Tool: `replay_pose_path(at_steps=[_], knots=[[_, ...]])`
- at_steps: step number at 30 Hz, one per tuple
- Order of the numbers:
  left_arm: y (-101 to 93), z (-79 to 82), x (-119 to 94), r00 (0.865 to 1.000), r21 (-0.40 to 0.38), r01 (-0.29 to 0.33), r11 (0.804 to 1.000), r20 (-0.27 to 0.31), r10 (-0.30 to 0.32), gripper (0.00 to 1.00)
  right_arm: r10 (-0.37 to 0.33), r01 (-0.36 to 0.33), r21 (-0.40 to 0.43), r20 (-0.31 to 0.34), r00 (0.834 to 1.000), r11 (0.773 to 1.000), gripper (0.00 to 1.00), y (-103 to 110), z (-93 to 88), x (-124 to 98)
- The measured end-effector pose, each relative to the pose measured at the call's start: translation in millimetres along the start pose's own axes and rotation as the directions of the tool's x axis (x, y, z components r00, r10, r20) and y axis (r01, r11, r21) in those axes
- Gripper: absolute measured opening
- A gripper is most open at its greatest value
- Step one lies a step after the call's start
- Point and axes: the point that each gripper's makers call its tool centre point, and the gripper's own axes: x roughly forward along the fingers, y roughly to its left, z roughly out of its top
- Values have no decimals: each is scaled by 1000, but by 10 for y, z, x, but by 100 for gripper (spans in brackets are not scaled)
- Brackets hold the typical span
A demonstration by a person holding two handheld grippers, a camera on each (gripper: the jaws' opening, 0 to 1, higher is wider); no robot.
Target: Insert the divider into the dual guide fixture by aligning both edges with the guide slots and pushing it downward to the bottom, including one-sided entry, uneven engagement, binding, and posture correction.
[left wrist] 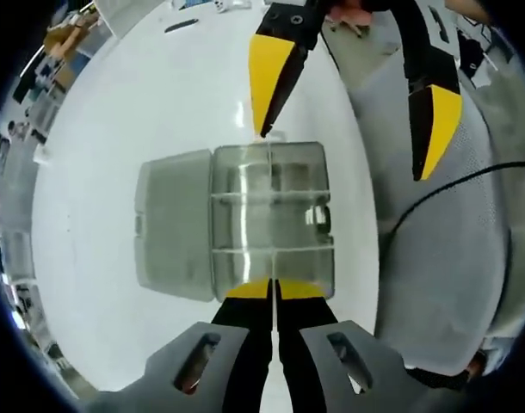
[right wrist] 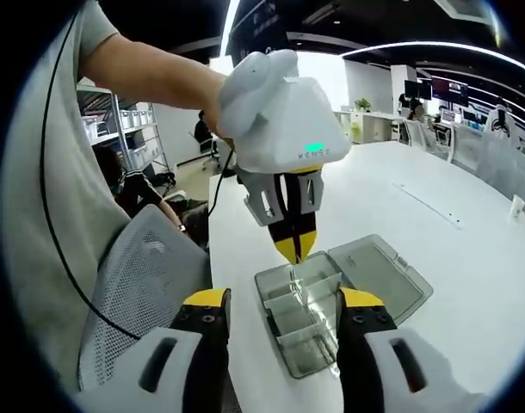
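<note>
In the left gripper view, the left hand-held gripper (left wrist: 273, 289) is seen pinched shut on a thin, clear, stiff plastic divider (left wrist: 271, 215) standing in the transparent compartment box (left wrist: 271, 219) on the white worktop (left wrist: 116, 129). The divider is judged light, slippery and best gripped by its top edge. In the right gripper view, the right hand-held gripper (right wrist: 284, 311) hangs open above the box.

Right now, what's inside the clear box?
Clear dividers cross the clear box, splitting it into compartments; its lid lies open alongside. The left gripper, jaws closed, covers the near rim. Glare hides whether anything lies in the compartments.
</note>
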Motion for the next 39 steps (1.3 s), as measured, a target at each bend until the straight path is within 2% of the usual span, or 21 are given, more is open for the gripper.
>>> replay_pose_path(at_steps=[13,23,39], knots=[[3,-45,22,999,-15,19,1000,46,-18,0,-2,2,0,2,1000,1000,46,1,5,-6],[-10,-43,72,999,-14,17,1000,38,-16,0,-5,5,0,6,1000,1000,46,-9,24,-20],[8,-68,114,997,-81,57,995,60,-52,0,-8,8,7,9,1000,1000,45,-18,20,-25]])
